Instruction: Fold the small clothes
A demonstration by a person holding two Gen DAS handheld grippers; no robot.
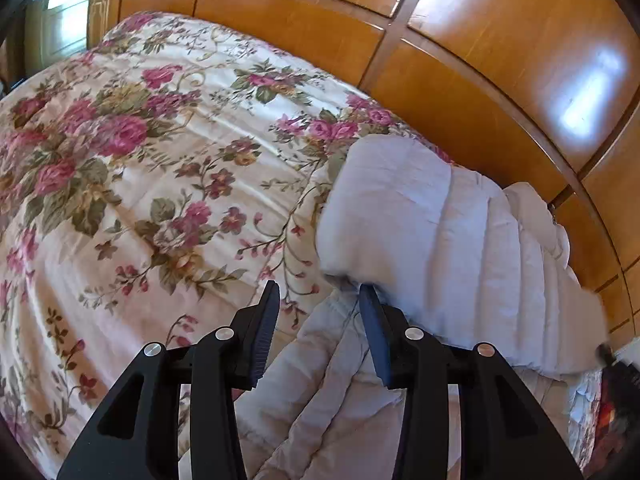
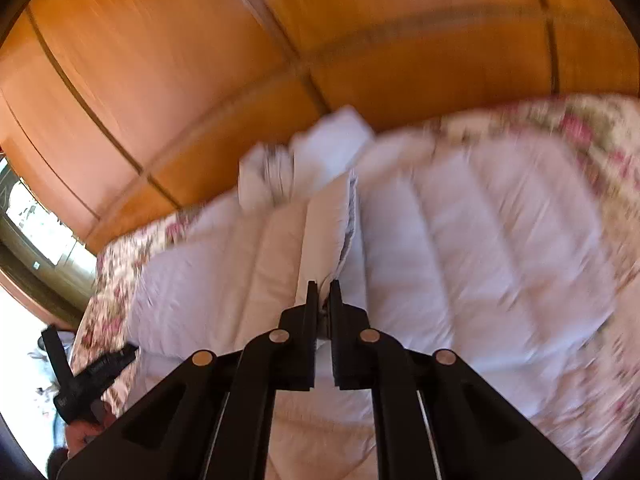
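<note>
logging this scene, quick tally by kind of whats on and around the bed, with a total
white quilted garment: 1
floral bedspread: 1
wooden wardrobe: 1
handheld grippers: 2, left gripper with fingers apart, right gripper closed on a garment edge
total: 5

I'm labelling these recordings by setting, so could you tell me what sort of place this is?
Most likely a bedroom in a home. A bed with a floral bedspread fills most of the view, glossy wooden wardrobe doors stand right beside it, and a white quilted garment lies spread on the bed.
</note>
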